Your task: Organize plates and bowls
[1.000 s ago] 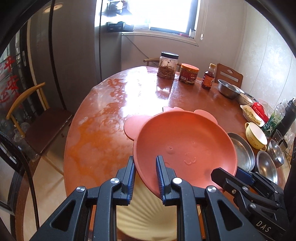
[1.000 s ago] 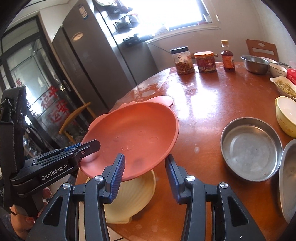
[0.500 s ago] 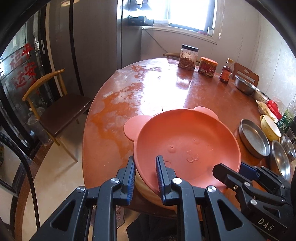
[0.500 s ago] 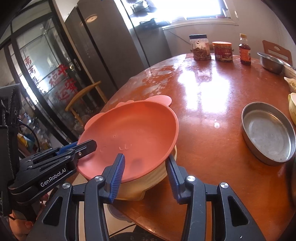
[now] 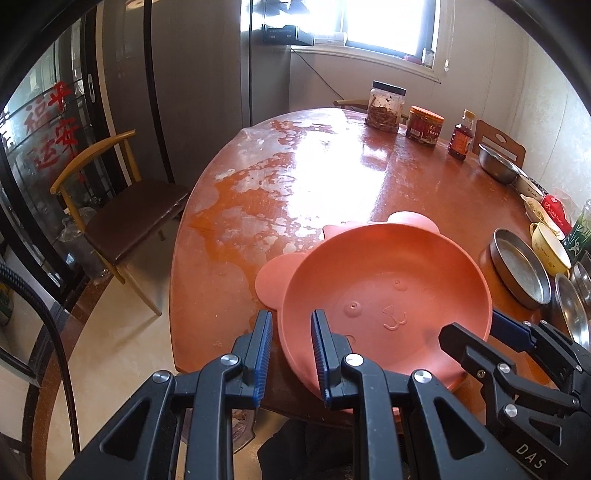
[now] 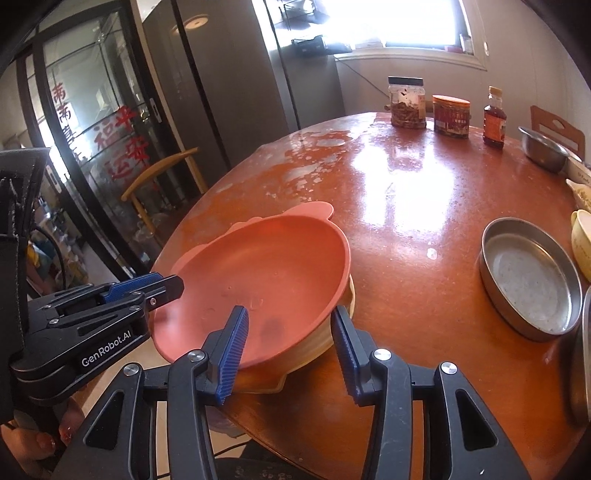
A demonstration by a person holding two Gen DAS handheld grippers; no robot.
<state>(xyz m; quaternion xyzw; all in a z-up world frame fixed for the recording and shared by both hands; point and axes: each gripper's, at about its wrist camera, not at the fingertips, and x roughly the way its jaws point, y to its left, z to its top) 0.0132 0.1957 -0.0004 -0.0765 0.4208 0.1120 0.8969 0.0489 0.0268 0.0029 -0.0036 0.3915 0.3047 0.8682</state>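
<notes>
Left gripper [image 5: 291, 350]: jaws clamped on the near rim of a pink bear-eared plate [image 5: 388, 302]; right gripper [image 6: 290, 341]: jaws partly apart, straddling the plate's rim and the cream dish [image 6: 325, 339] beneath it, though contact is hard to make out. Cream dish mostly hidden under the plate, at the near edge of the round, worn red-brown table [image 6: 424, 206]. Beyond: steel pan [image 6: 532, 280], jars [image 6: 406, 103], wooden chair [image 5: 122, 206], bright window [image 5: 388, 22].

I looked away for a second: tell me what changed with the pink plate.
The pink bear plate came down onto the cream plate near the table edge. The left hand-held gripper stays shut on its rim; the right hand-held gripper still straddles both plates.
</notes>
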